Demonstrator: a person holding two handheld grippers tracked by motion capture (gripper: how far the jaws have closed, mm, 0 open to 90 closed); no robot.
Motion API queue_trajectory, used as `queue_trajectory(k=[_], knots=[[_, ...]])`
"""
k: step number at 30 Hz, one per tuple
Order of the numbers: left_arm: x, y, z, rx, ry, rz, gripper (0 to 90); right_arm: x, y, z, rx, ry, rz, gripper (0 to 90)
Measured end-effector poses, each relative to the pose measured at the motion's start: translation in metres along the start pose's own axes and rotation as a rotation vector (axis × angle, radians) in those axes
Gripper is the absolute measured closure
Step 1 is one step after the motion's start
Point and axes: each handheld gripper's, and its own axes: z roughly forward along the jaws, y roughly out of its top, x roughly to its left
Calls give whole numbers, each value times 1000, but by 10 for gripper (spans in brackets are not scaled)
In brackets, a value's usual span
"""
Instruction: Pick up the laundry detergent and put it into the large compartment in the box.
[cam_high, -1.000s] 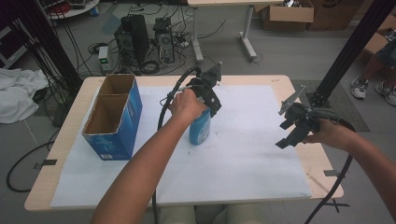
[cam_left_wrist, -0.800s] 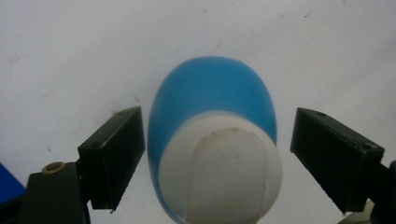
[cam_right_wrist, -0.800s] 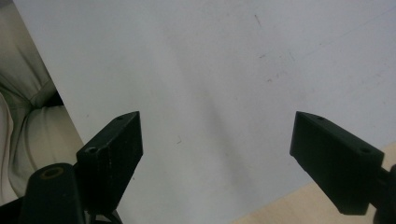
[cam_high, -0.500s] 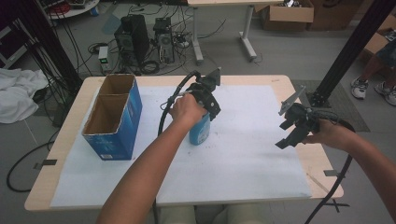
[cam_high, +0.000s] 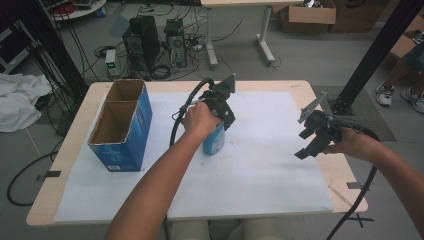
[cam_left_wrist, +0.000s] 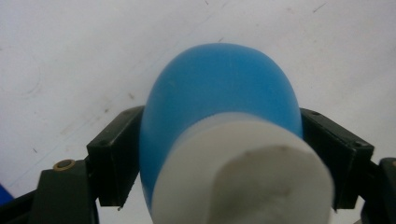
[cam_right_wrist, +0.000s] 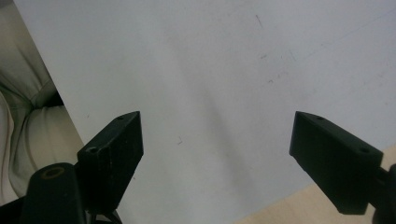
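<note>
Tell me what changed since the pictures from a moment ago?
The left gripper has just been closing its jaws around the blue bottle, which now sits snug between them, standing on the white sheet. The right gripper stayed open at the right, and the blue cardboard box kept its place.

The left gripper (cam_high: 220, 112) sits over the blue bottle (cam_high: 214, 140), which stands on the white sheet to the right of the blue cardboard box (cam_high: 120, 127), and its jaws have just been closing around the bottle. In the left gripper view the two black jaws now lie against the bottle's blue sides (cam_left_wrist: 219, 88), just below its white cap (cam_left_wrist: 243, 172); a second ago they stood wider. The hand itself barely shifts from that spot.
</note>
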Motion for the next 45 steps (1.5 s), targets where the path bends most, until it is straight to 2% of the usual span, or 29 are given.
queue_trajectory(k=[36, 45], knots=[[0, -1, -2, -21, 8, -11, 333, 1, 1, -1, 0, 1, -1, 178], [2, -1, -3, -25, 12, -2, 367, 1, 2, 0, -4, 4, -3, 179]])
